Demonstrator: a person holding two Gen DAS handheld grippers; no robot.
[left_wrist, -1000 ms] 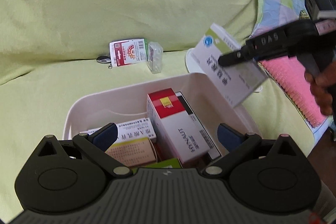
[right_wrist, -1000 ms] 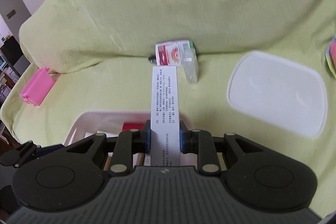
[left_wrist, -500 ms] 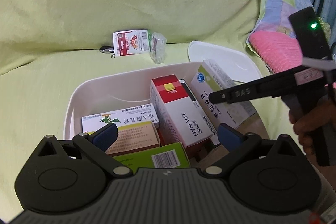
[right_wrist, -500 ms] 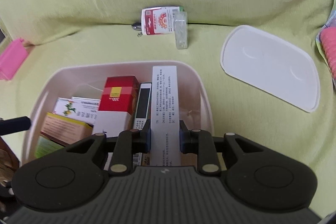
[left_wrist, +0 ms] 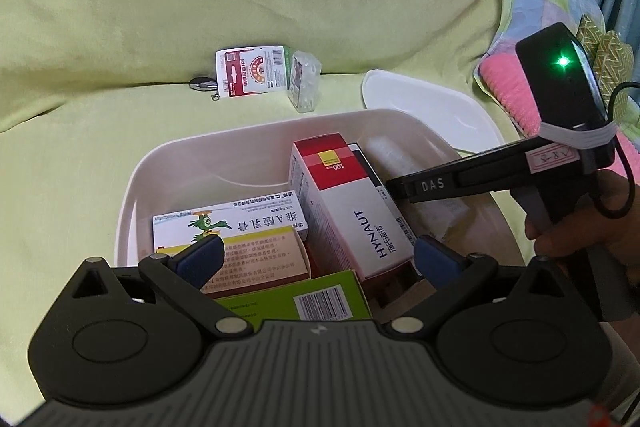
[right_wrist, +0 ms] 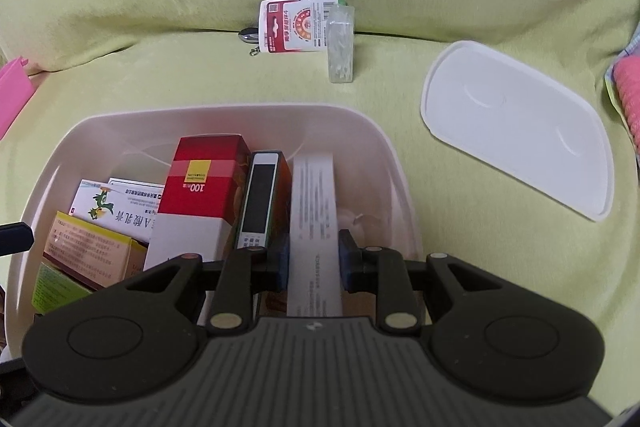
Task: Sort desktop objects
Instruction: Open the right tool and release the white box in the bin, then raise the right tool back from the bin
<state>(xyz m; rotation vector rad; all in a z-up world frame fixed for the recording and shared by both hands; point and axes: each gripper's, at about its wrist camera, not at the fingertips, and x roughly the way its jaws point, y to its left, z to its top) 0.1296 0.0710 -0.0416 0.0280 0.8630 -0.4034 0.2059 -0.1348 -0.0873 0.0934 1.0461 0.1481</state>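
Note:
A white bin on the green sofa cover holds several medicine boxes, among them a red-and-white box and a black-and-white box. My right gripper is shut on a long white printed box, which stands low inside the bin's right side next to the black-and-white box. In the left wrist view the right gripper's finger reaches into the bin from the right, behind the red-and-white box. My left gripper hangs open over the bin's near side, holding nothing.
Behind the bin lie a red-and-white packet, a clear plastic case and a key fob. The bin's white lid lies to the right. Pink items sit at the far left and far right.
My right gripper came down from above the sofa and carried the white box into the bin's right side. The left gripper stayed open and drew slightly nearer the bin.

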